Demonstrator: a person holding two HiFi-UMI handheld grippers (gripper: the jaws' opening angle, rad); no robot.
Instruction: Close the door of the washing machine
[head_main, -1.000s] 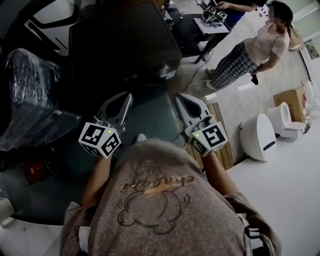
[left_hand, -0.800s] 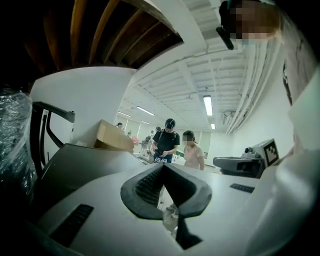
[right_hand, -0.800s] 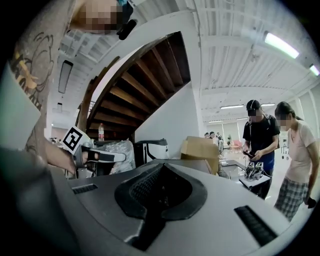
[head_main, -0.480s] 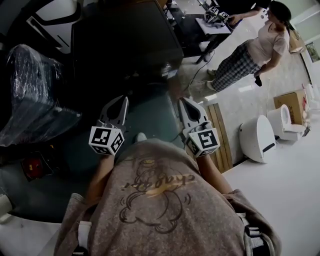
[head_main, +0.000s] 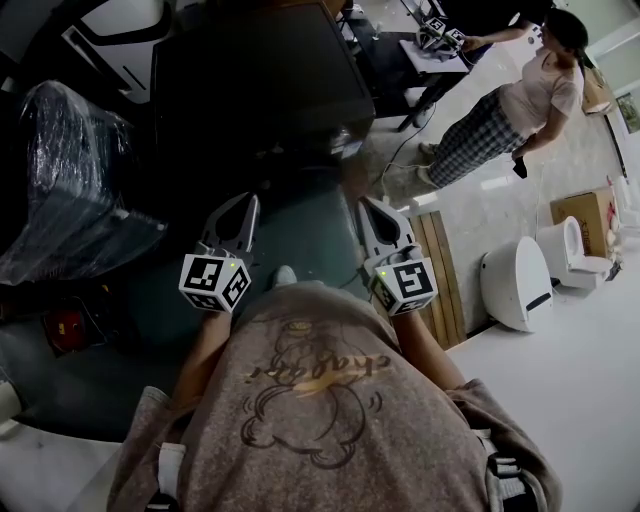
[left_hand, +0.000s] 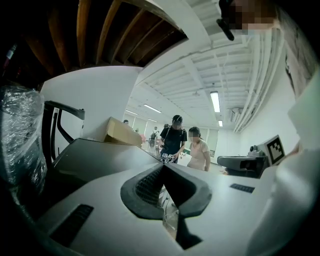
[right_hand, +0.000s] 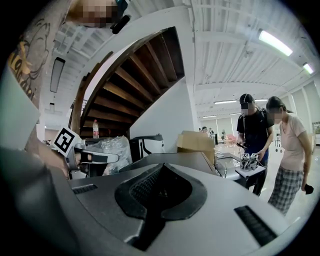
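A person in a brown printed shirt (head_main: 300, 420) stands over a dark, boxy washing machine (head_main: 250, 90), holding a gripper in each hand at about waist height. The left gripper (head_main: 247, 201) and the right gripper (head_main: 364, 201) point side by side toward the machine's near edge. They are well apart from each other, each with its marker cube nearest the body. Both have their jaws pressed together tip to tip with nothing between them, and neither touches the machine.

The washing machine sits directly ahead of the two grippers, its flat dark top filling the upper middle of the head view. A cardboard box (right_hand: 195, 141) shows beyond its far edge in the gripper views. Below the machine's front, between the grippers, lies a dim glassy panel (head_main: 300, 235) that mirrors the floor. Whether this is the door, and whether it is open, cannot be told.

A plastic-wrapped bundle (head_main: 70, 170) sits just left of the machine. To the right, wooden slats (head_main: 440, 270) lie on the pale floor near a white toilet (head_main: 575, 245). Farther back, a person in a pale top (head_main: 520, 95) and another in a black shirt (right_hand: 255, 131) stand at a small surface (head_main: 430, 52). A wooden staircase (right_hand: 135, 80) rises overhead in the right gripper view.
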